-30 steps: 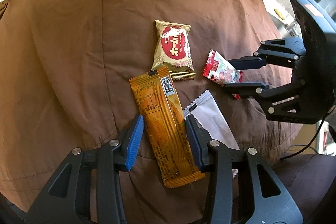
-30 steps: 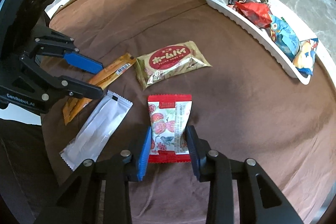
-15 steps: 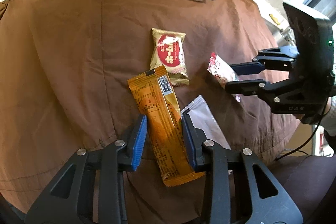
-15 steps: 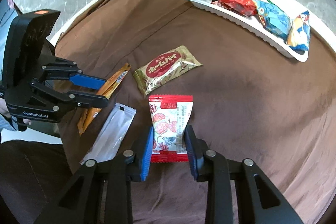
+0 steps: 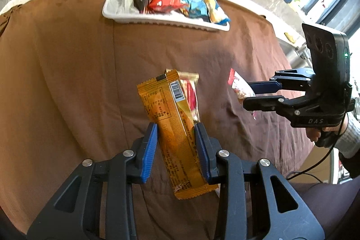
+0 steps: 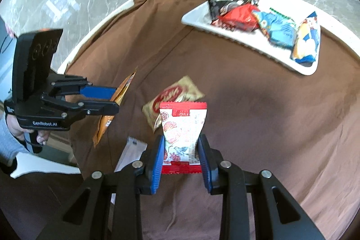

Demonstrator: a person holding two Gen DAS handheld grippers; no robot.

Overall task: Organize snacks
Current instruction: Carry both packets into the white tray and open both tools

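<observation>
My left gripper (image 5: pixel 176 147) is shut on a long orange snack bar (image 5: pixel 173 120) and holds it above the brown cloth; it also shows in the right wrist view (image 6: pixel 113 99). My right gripper (image 6: pixel 181 156) is shut on a red-and-white snack packet (image 6: pixel 182 129), lifted off the cloth; the packet shows in the left wrist view (image 5: pixel 240 89). A gold-and-red snack pack (image 6: pixel 173 93) lies on the cloth below. A white wrapper (image 6: pixel 130 154) lies near the front. A white tray (image 5: pixel 157 17) at the back holds several snacks.
The round table has a white rim (image 6: pixel 126 1) and a brown cloth (image 5: pixel 67 82) over it. Marble floor lies beyond. The tray also shows in the right wrist view (image 6: pixel 247 44) at the far right.
Both grippers closed on their snacks and lifted them off the cloth. The orange bar and the red-and-white packet now hang above the table, and the view has risen.
</observation>
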